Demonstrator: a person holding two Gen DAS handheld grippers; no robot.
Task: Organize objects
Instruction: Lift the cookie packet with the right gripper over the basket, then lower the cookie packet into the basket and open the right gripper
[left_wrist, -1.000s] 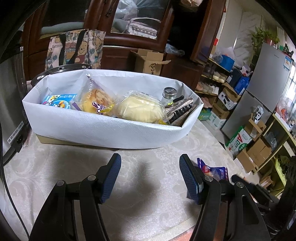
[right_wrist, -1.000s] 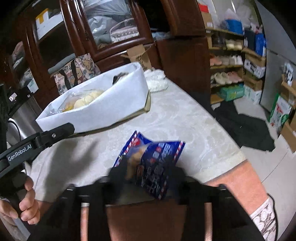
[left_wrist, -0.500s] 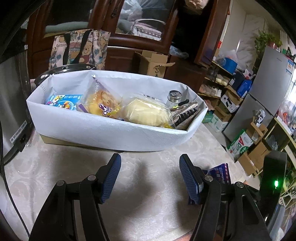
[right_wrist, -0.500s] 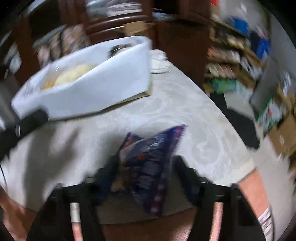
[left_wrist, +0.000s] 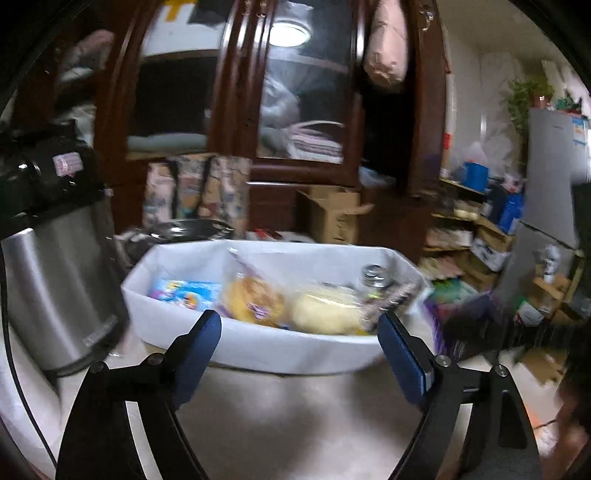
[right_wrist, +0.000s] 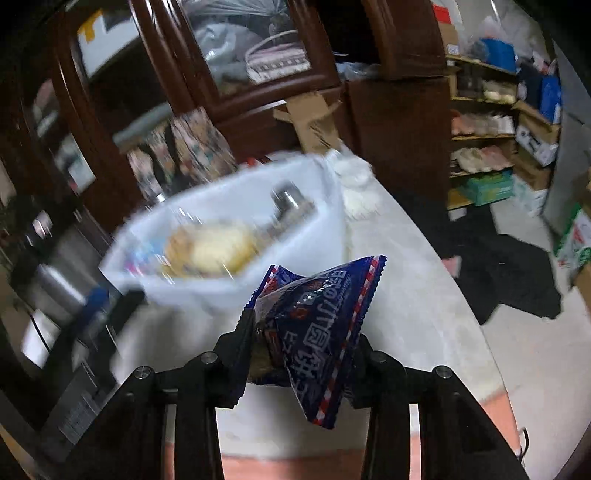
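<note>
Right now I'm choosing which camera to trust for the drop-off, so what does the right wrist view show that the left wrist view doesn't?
Only the right wrist view: the right gripper shut on the blue snack packet, its jaws having just closed further on it, and black cloth on the floor.

Only the left wrist view: the left gripper, open with nothing between its pads, its jaws having just opened, and a steel pot.

Both: the white bin holding wrapped buns and a jar, on the pale table.

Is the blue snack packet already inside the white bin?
No, the blue snack packet is clamped in the right gripper, above the table and short of the white bin.
</note>
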